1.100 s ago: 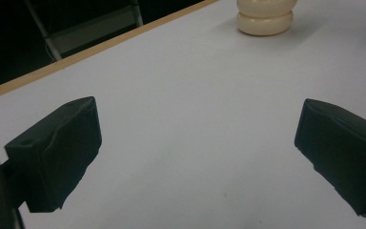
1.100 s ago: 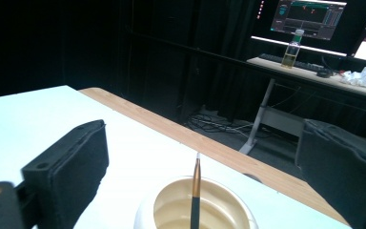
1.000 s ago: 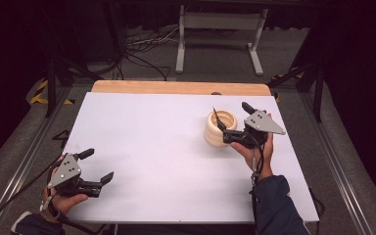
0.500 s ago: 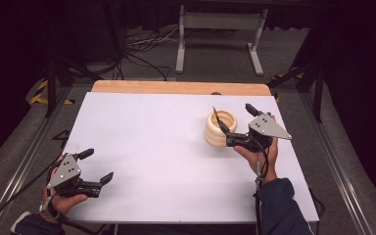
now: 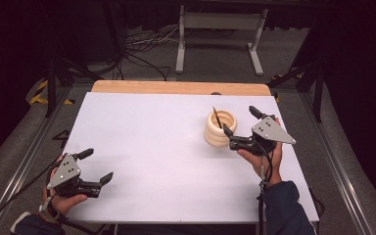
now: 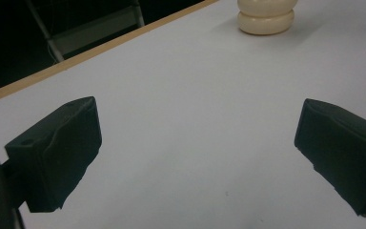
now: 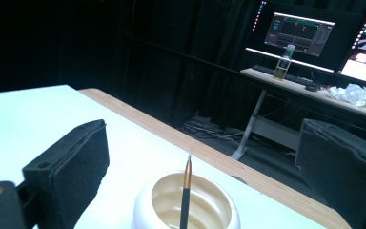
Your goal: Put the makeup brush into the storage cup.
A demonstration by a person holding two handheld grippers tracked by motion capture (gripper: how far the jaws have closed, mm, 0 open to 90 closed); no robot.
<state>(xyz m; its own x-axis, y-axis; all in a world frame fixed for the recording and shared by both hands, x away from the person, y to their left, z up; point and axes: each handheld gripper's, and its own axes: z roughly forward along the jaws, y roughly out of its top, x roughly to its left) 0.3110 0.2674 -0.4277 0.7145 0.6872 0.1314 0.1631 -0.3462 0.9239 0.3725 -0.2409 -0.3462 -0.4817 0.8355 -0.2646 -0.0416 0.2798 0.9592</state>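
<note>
A cream ribbed holder stands on the white table, right of centre, with a dark pencil upright in it. My right gripper is open just to the right of the holder, jaws pointing left at it and holding nothing. In the right gripper view the holder and the pencil sit between the wide-apart jaws of that gripper. My left gripper rests open at the near left corner, empty. In the left gripper view, that gripper points toward the distant holder.
The table's far edge is a wooden strip. Beyond it stand a metal frame and floor cables. A desk with monitors and a bottle lies farther off in the right gripper view.
My right gripper has drawn back a little to the right, away from the holder, still open. The left gripper and the pencil have not moved.
</note>
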